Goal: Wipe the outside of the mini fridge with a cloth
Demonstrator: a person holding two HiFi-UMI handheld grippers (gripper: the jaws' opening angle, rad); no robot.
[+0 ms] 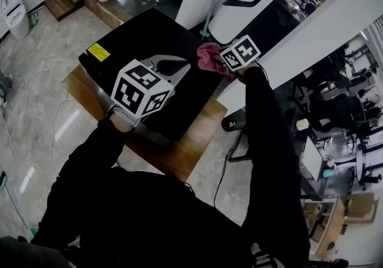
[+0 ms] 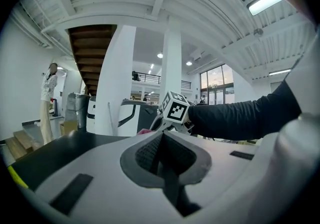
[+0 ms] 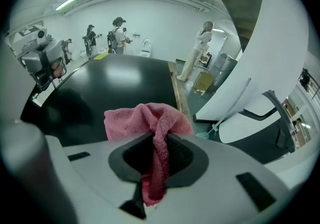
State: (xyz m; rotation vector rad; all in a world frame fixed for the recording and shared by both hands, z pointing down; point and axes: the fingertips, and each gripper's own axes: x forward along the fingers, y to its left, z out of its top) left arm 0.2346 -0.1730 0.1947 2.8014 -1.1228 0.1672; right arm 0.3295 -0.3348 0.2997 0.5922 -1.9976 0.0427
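The black box-shaped mini fridge (image 1: 143,45) stands on a low brown wooden table (image 1: 194,141), its glossy top panel facing up and a small yellow label (image 1: 99,52) near the top's left corner. The right gripper (image 3: 155,140) has its jaws clamped on a pink terry cloth (image 3: 150,118); one fold runs down between the jaws, and the rest bunches ahead of the tips. In the head view, the cloth sits over the fridge top at its right edge; whether it presses on the panel cannot be told. The left gripper (image 2: 162,143) has its jaws together with nothing between them, and it is held above the middle of the fridge top, near the right gripper but apart from it.
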